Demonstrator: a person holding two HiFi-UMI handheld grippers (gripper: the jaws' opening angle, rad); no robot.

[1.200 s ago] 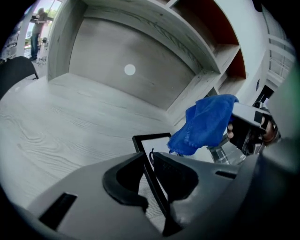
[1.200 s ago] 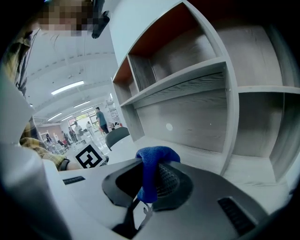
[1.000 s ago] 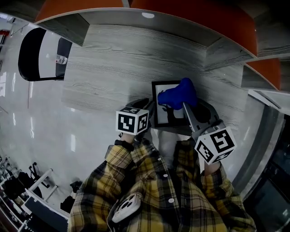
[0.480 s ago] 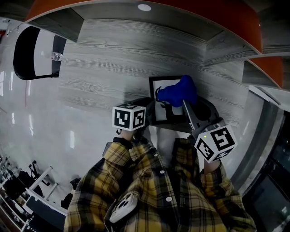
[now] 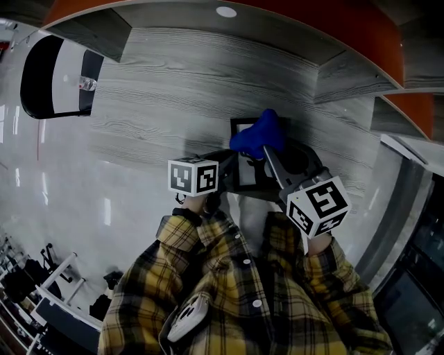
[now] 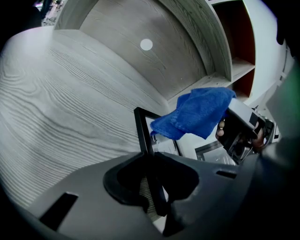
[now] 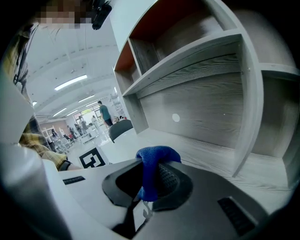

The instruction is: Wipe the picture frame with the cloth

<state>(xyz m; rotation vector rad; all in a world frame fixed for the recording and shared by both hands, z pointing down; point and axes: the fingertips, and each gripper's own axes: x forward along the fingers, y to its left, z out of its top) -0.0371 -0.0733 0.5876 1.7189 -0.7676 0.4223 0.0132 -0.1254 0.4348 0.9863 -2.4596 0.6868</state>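
A black-edged picture frame (image 5: 245, 166) with a white face stands tilted on the grey wood desk (image 5: 159, 90). My left gripper (image 5: 223, 171) is shut on its left edge; in the left gripper view the black edge (image 6: 142, 131) runs down into the closed jaws (image 6: 152, 180). A blue cloth (image 5: 257, 135) covers the frame's top. My right gripper (image 5: 266, 150) is shut on the cloth, which shows bunched between its jaws (image 7: 150, 180) as a blue fold (image 7: 154, 159). The cloth (image 6: 197, 115) drapes over the frame's upper right in the left gripper view.
A black and white chair (image 5: 59, 76) stands at the far left. Grey shelf dividers (image 5: 347, 73) with orange backs (image 5: 312, 21) rise behind and right of the frame. A white round cap (image 5: 225, 12) sits in the back panel. Bare desk lies left of the frame.
The right gripper has carried the cloth leftward and toward the frame's far top edge. The left gripper keeps its hold on the frame, shifted slightly left.
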